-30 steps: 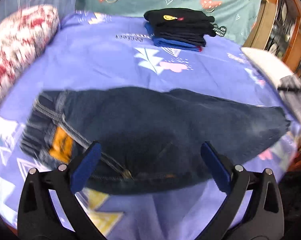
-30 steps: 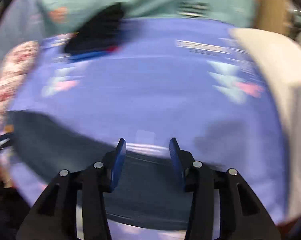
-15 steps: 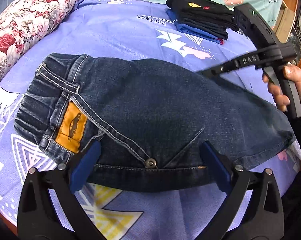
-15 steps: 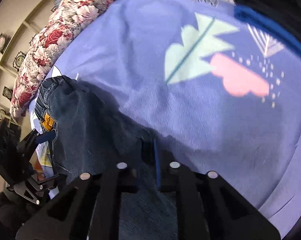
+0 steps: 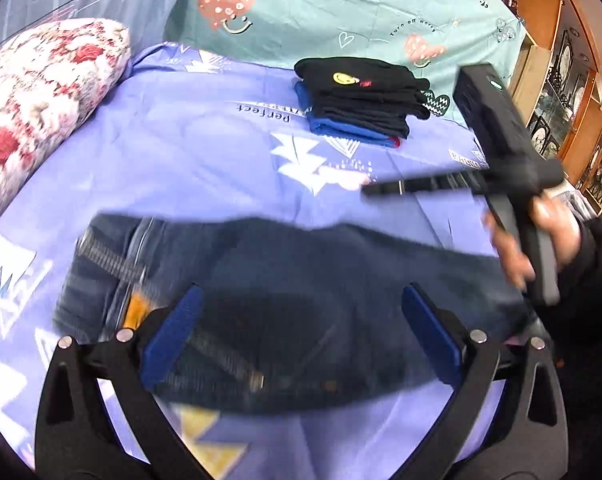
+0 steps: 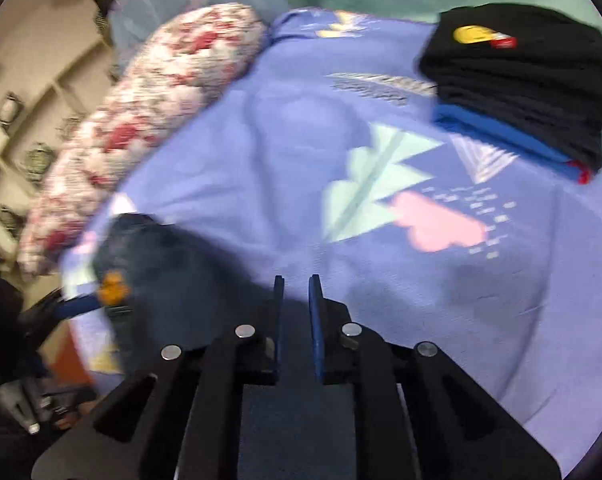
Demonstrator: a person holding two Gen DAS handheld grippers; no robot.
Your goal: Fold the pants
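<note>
Where jeans [image 5: 301, 304] lie, purple printed bedsheet [image 5: 205, 160], floral pillow [image 5: 33, 96], wooden shelves [image 5: 561, 80].

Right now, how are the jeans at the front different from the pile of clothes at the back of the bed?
The jeans are one dark blue denim piece, spread long across the purple sheet; the pile of clothes is several pieces, folded and stacked.
The jeans have an orange patch at the waist; the pile's black top piece has a yellow smiley.
The jeans lie near the grippers; the pile sits far back.
Both rest on the sheet.
</note>
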